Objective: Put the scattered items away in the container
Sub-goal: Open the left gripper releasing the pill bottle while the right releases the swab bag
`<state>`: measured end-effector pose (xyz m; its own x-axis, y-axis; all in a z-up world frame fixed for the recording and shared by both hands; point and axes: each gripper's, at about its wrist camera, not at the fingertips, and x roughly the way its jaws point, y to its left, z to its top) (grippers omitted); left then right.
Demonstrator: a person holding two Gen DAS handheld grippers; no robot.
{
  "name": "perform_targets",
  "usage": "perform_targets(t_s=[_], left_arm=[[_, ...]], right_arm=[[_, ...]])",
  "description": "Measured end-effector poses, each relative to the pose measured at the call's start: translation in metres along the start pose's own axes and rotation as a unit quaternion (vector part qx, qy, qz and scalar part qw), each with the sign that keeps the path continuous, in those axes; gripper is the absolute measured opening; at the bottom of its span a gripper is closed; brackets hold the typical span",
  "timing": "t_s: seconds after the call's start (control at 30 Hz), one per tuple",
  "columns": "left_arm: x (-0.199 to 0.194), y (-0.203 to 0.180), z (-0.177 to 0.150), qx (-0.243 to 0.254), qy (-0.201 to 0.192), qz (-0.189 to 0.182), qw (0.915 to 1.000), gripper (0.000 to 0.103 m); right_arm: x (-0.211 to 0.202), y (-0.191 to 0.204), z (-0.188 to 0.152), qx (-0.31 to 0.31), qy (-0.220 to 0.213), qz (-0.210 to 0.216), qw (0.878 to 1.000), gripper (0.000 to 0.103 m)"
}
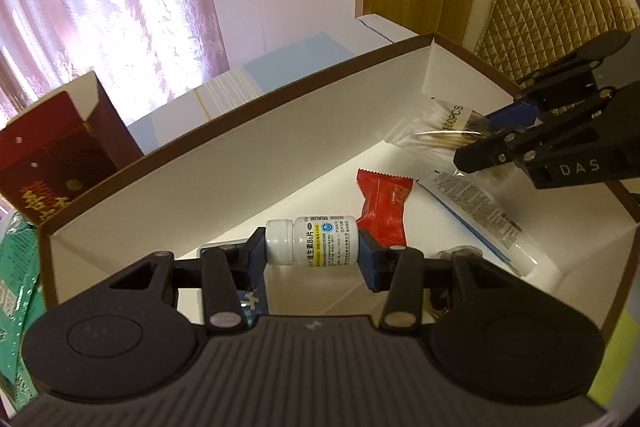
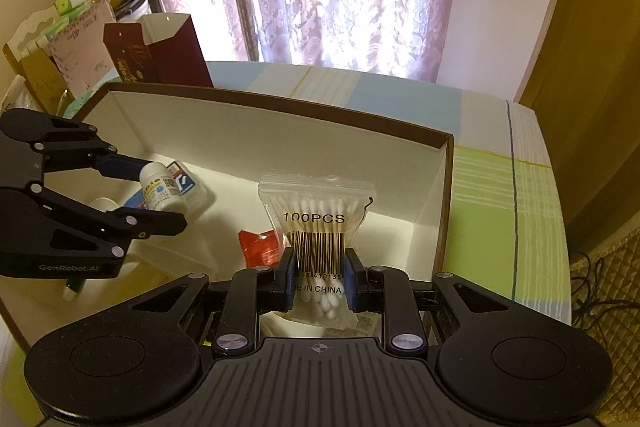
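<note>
Currently: left claw (image 1: 312,247) pinches the white pill bottle (image 1: 316,242) end to end, lying crosswise between its fingers, over the box (image 1: 256,131) interior | right claw (image 2: 318,277) pinches the cotton swab bag (image 2: 318,223) at mid-height, bag upright over the box | red candy wrapper (image 1: 384,211) lies on the box floor, just beyond the bottle.

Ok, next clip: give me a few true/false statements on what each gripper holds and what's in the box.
1. The left gripper holds a white pill bottle by its ends. True.
2. The right gripper is empty. False: its jaws pinch a bag of cotton swabs.
3. A red wrapped snack lies inside the box. True.
4. The bottle's cap is off. False: the white cap is on.
</note>
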<state>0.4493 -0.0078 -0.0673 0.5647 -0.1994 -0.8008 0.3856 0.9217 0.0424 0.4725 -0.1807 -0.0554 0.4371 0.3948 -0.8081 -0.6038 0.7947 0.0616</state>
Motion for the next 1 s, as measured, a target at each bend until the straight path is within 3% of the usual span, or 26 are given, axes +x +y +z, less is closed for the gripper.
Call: perform_targets(t_s=[0.33, 1.0], left_arm=[[0.029, 0.005, 0.003, -0.005, 0.025, 0.008, 0.9996, 0.043], [-0.004, 0.029, -0.008, -0.038, 0.019, 0.044, 0.9981, 0.045]], right_arm=[[0.007, -0.003, 0.003, -0.007, 0.003, -0.003, 1.0, 0.027], [0.016, 0.008, 0.011, -0.057, 0.015, -0.017, 0.998, 0.027]])
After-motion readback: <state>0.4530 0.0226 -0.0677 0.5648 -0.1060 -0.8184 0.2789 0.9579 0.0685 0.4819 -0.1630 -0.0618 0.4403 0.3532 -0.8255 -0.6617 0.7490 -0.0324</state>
